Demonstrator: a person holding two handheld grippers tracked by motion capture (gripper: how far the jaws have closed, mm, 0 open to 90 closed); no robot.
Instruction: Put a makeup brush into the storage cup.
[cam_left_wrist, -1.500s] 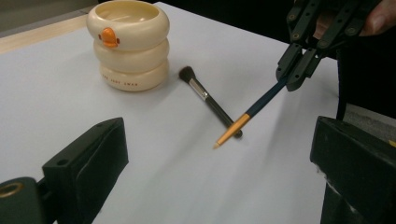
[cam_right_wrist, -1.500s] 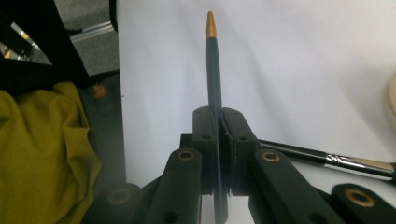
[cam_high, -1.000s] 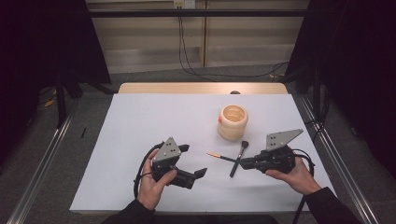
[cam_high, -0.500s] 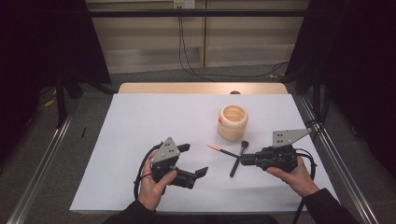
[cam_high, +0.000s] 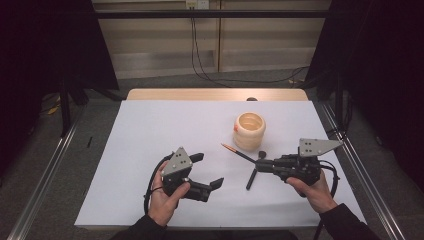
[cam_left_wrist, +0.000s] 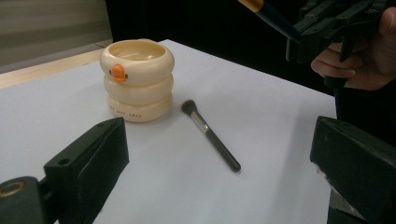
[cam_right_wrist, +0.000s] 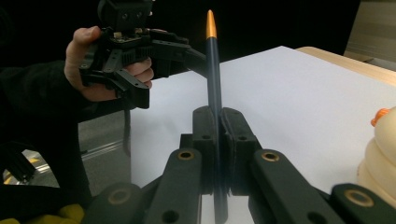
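One pencil (cam_high: 237, 152) has come up off the surface (cam_high: 150, 130), clamped in the right hand-held gripper (cam_high: 265, 164) just before the cup (cam_high: 249, 130). Next likely: into that cup. Left hand-held gripper (cam_high: 207, 170) idles wide; brush (cam_high: 254, 172) lies near the cup.

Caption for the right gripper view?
Right gripper shut on a dark pencil with an orange tip, left gripper beyond.
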